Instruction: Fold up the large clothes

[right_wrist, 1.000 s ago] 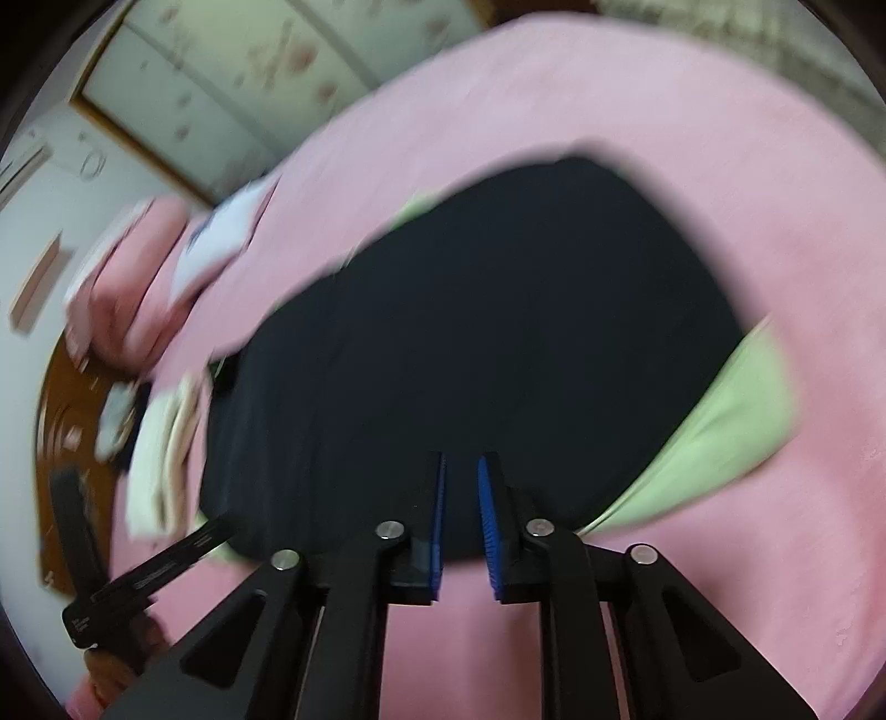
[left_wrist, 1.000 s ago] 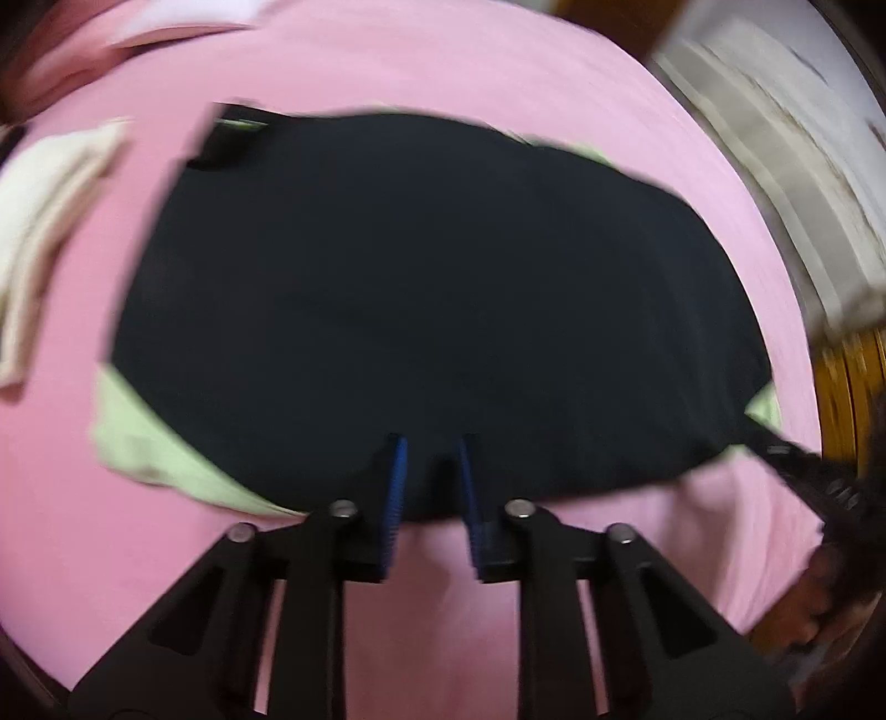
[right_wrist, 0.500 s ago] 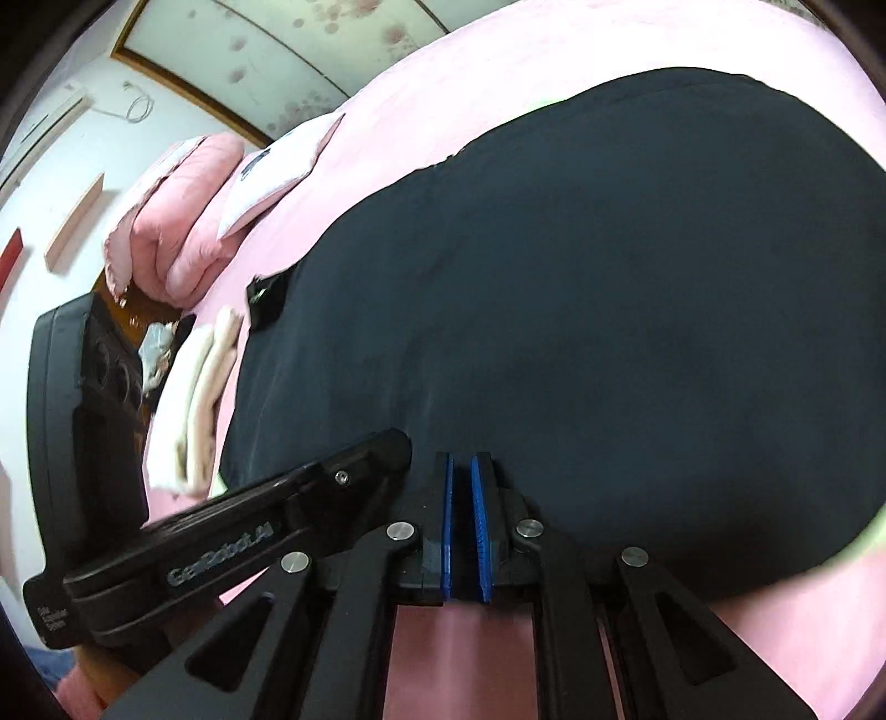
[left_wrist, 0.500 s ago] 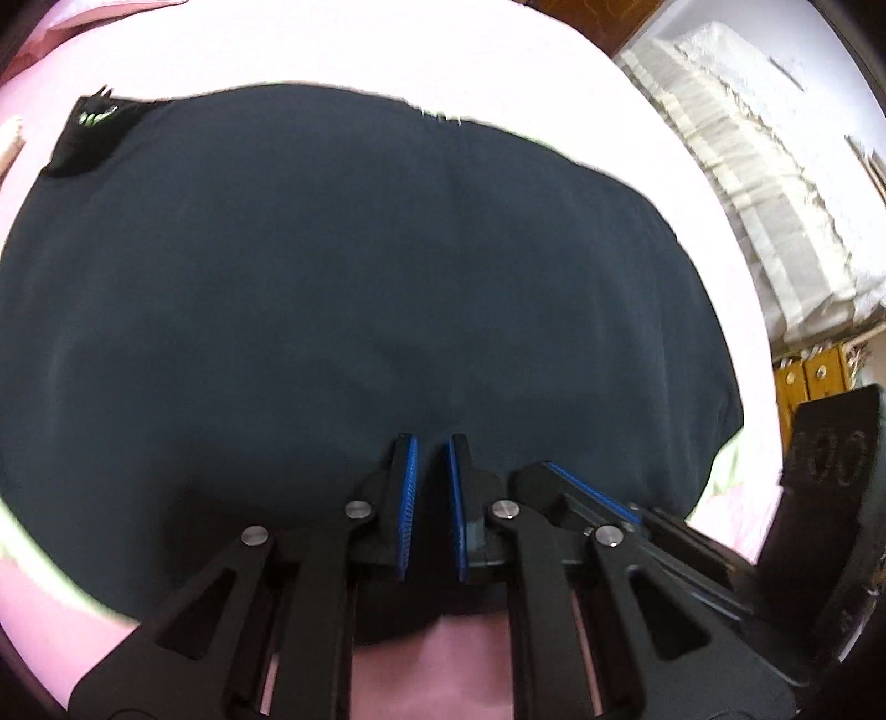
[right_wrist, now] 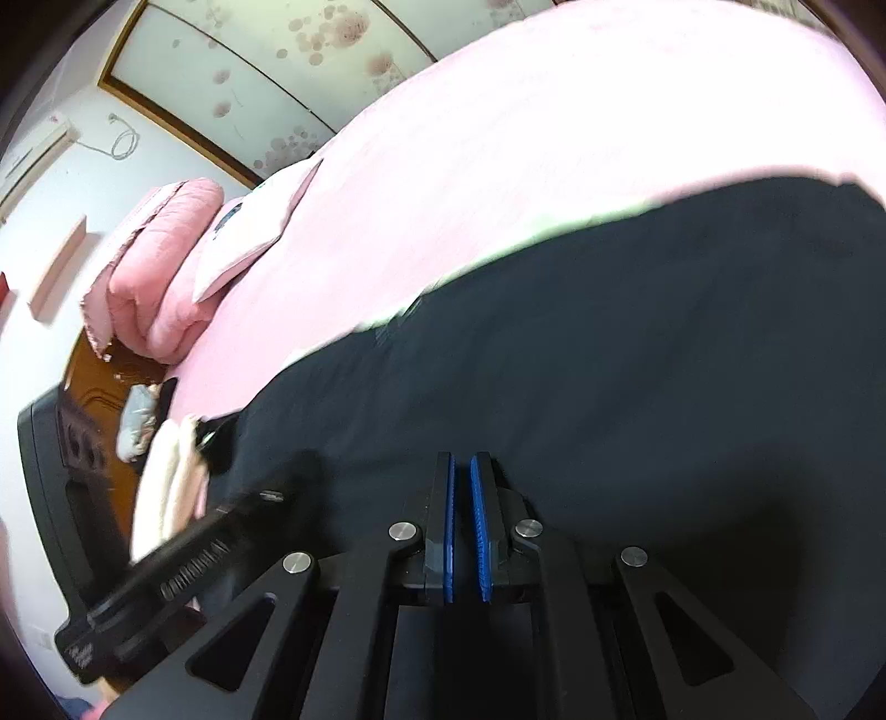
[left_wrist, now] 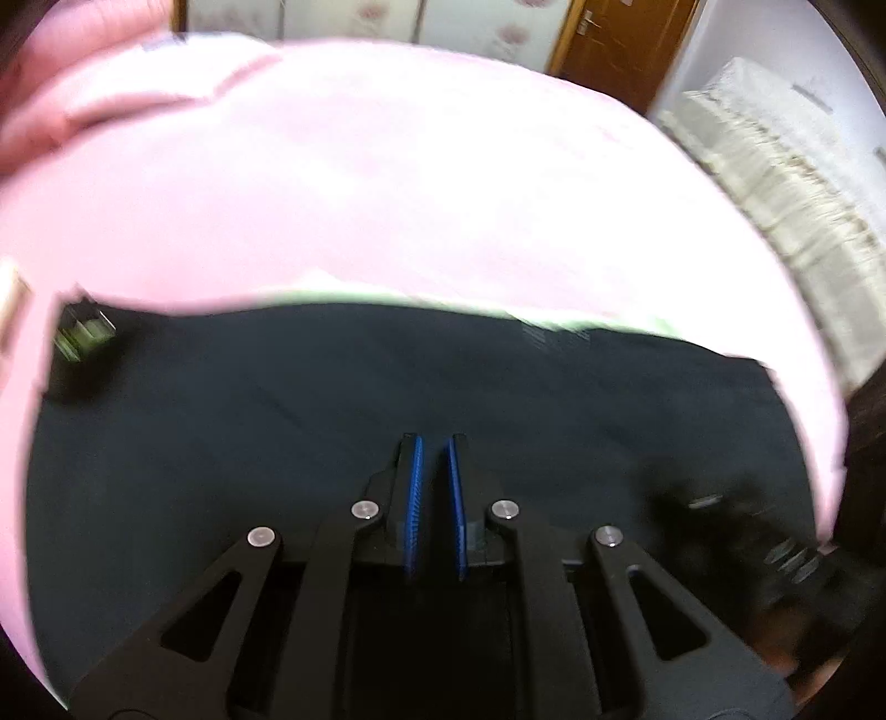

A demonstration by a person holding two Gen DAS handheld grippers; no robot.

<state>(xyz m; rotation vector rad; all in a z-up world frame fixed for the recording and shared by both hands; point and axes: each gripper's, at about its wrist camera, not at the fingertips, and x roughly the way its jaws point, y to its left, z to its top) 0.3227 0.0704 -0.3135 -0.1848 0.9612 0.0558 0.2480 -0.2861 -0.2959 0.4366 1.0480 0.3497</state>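
A dark navy garment [left_wrist: 277,415] with a pale green underside [left_wrist: 354,296] lies spread on the pink bed [left_wrist: 387,166]. My left gripper [left_wrist: 433,440] hovers over its middle, pads nearly together, with dark cloth seeming pinched between them. My right gripper [right_wrist: 461,457] is over the same garment [right_wrist: 637,360], its jaws closing to a thin gap with dark cloth in it. The garment's far edge shows a green strip [right_wrist: 581,219]. Each view catches the other gripper, the right one [left_wrist: 764,531] blurred and the left one [right_wrist: 183,559] alongside.
A folded cream cloth [right_wrist: 166,476] lies at the garment's left end. A pink quilt [right_wrist: 160,260] and a pillow [right_wrist: 249,232] sit at the bed's head by a wooden headboard [right_wrist: 105,376]. White stacked bedding [left_wrist: 775,183] and a brown door [left_wrist: 620,44] stand beyond.
Both grippers have travelled from the garment's near hem forward across it toward the far edge, side by side. Pink sheet below the fingers has given way to dark cloth. The right jaws narrowed.
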